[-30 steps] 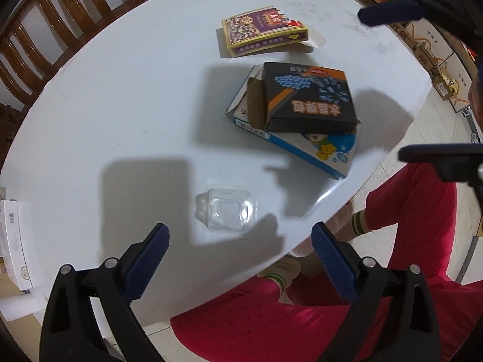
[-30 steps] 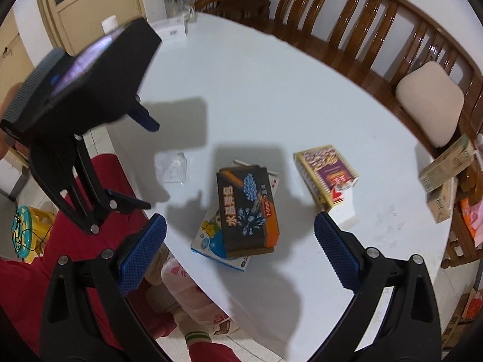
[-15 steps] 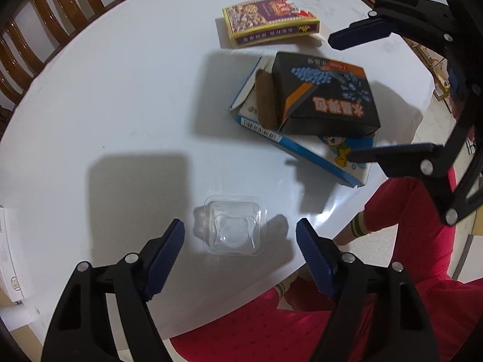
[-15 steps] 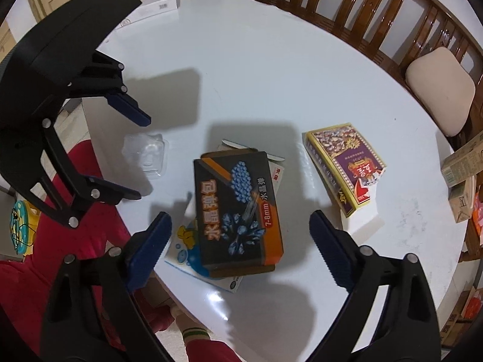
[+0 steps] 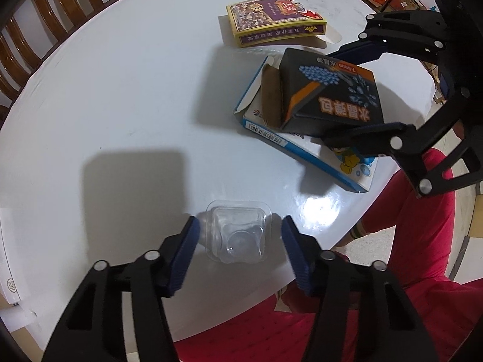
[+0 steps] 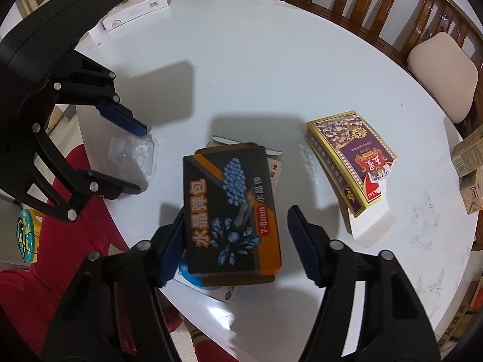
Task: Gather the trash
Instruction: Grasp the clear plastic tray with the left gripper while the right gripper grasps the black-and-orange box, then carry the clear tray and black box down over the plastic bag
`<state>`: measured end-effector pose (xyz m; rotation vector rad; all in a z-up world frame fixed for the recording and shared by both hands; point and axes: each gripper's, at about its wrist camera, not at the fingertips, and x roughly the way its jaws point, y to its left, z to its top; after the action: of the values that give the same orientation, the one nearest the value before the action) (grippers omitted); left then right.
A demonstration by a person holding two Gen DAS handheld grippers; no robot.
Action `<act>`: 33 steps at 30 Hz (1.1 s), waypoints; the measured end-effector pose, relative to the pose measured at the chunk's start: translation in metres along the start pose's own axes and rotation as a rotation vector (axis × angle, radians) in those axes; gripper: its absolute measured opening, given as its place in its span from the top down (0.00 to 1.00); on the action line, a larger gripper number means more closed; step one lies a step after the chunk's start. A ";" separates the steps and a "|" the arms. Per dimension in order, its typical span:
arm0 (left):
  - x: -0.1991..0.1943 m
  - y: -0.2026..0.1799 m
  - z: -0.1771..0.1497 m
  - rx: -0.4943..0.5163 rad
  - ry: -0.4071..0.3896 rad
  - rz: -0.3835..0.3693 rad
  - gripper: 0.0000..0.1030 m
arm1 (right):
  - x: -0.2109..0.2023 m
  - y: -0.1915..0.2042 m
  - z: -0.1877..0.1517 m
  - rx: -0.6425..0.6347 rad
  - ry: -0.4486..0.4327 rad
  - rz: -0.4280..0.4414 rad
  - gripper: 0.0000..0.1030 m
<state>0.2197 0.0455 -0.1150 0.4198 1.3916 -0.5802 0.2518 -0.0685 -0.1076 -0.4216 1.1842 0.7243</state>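
A clear plastic blister shell (image 5: 238,235) lies near the front edge of the round white table (image 5: 120,96). My left gripper (image 5: 238,238) is open with a finger on each side of it, apart from it. A black box with blue print (image 6: 232,211) lies on a flat blue and white box (image 5: 341,163). My right gripper (image 6: 235,232) is open and straddles the black box; its left pad looks close to or against the box's side. A yellow and purple box (image 6: 350,157) lies further right. The shell also shows in the right wrist view (image 6: 135,154).
Wooden chairs (image 6: 377,9) ring the far side of the table, one with a beige cushion (image 6: 440,75). A white carton (image 6: 135,12) sits at the table's far left edge. Cardboard boxes (image 6: 468,163) stand at the right. The person's red trousers (image 5: 422,241) are below the table's edge.
Both grippers have come down and forward. The left one now brackets the clear shell. The right one now brackets the black box. Both have narrowed somewhat.
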 end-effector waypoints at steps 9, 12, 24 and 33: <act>-0.001 0.001 -0.002 -0.050 -0.014 -0.004 0.62 | -0.002 -0.002 0.001 0.031 -0.021 -0.024 0.49; -0.005 0.004 -0.002 -0.072 -0.035 0.013 0.62 | -0.006 -0.006 0.002 0.050 -0.035 -0.040 0.49; -0.037 0.022 -0.003 -0.176 -0.109 0.018 0.62 | -0.050 -0.014 -0.010 0.126 -0.129 -0.130 0.49; -0.079 0.003 -0.008 -0.183 -0.192 0.024 0.62 | -0.115 -0.002 -0.028 0.173 -0.243 -0.188 0.49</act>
<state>0.2087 0.0632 -0.0385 0.2264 1.2409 -0.4567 0.2118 -0.1209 -0.0097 -0.2860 0.9547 0.4904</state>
